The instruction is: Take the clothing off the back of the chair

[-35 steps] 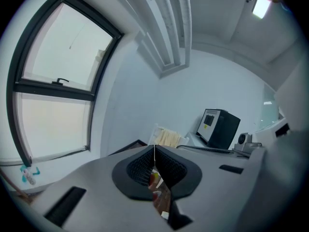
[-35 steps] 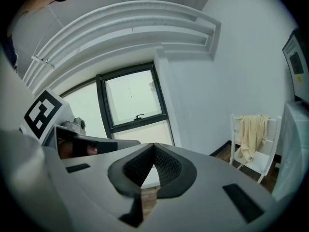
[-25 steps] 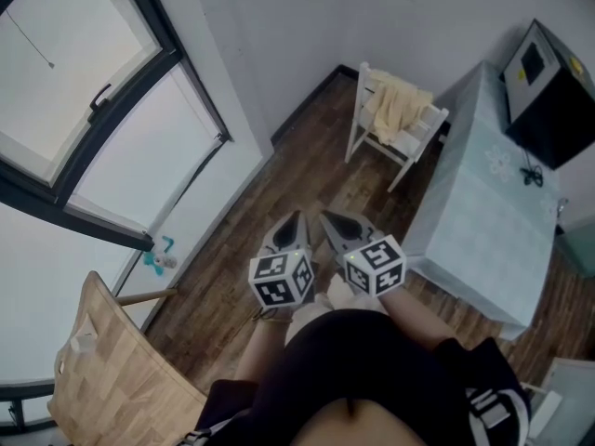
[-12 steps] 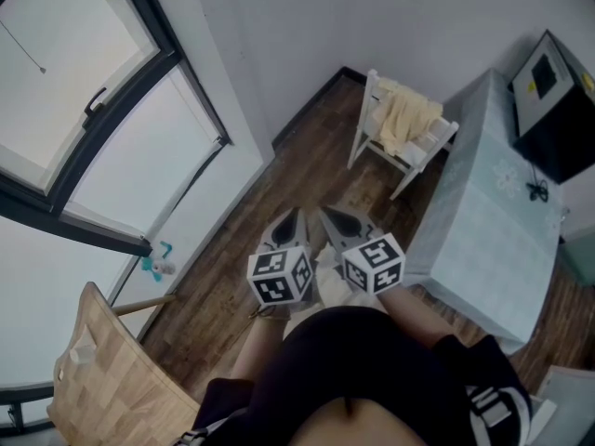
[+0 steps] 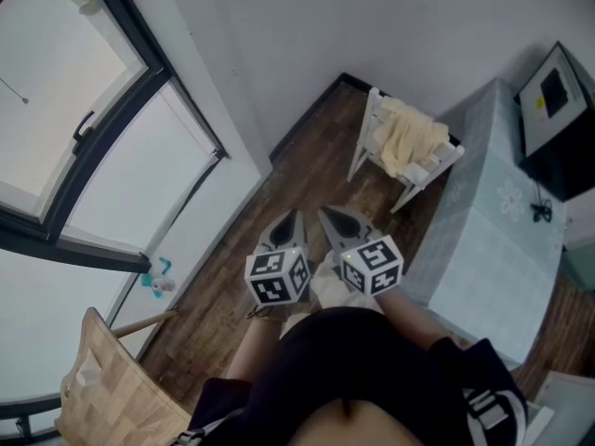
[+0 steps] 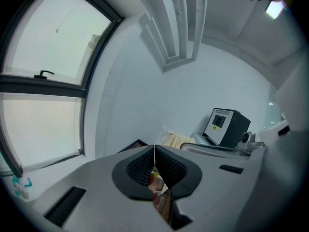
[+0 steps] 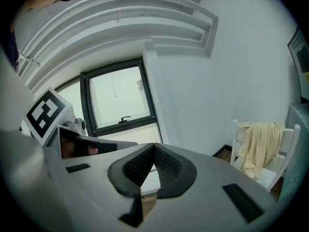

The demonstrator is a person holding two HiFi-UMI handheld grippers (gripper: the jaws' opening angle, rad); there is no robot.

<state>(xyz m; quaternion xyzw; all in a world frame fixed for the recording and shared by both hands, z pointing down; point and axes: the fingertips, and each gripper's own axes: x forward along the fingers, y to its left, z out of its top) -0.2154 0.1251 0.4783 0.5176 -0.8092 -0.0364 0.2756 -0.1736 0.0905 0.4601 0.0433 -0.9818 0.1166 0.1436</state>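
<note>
The pale yellow clothing (image 5: 409, 142) hangs over the back of the white chair (image 5: 374, 119) by the wall, beside the bench (image 5: 493, 240), well apart from the left gripper (image 5: 294, 219) and the right gripper (image 5: 327, 216), both with fingers closed together on nothing.

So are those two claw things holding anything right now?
No. The left gripper and right gripper are both shut on nothing; the yellow cloth hangs on the white chair, untouched.

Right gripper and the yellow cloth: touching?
Apart. The head view shows bare floor between the right gripper and the cloth draped on the chair.
</note>
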